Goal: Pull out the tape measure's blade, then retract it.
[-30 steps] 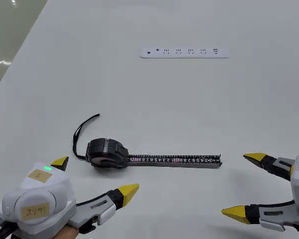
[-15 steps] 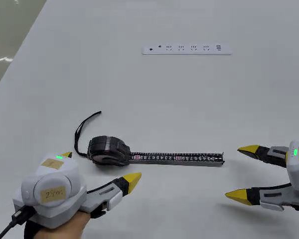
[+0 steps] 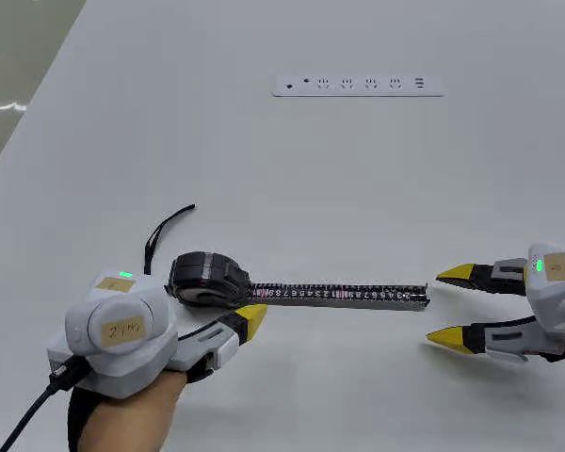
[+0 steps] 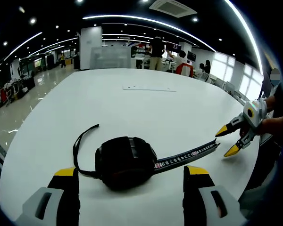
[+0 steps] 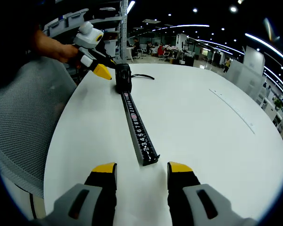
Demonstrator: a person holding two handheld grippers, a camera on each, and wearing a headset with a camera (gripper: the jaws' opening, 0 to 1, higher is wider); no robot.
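Lying on white table (image 3: pixel 264 169), tape measure (image 3: pixel 205 279), power strip (image 3: pixel 358 86), ceiling lights (image 4: pixel 146 19) overhead

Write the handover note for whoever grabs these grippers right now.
Left gripper: open, jaws either side of the tape measure case, not clamped on it.
Right gripper: open, just off the blade's free end, touching nothing.
Things: case and blade lie flat on the white table, the blade drawn out toward the right gripper.
Done: blade partly out.
Left: likely steady the case, pull further if needed, then retract the blade.
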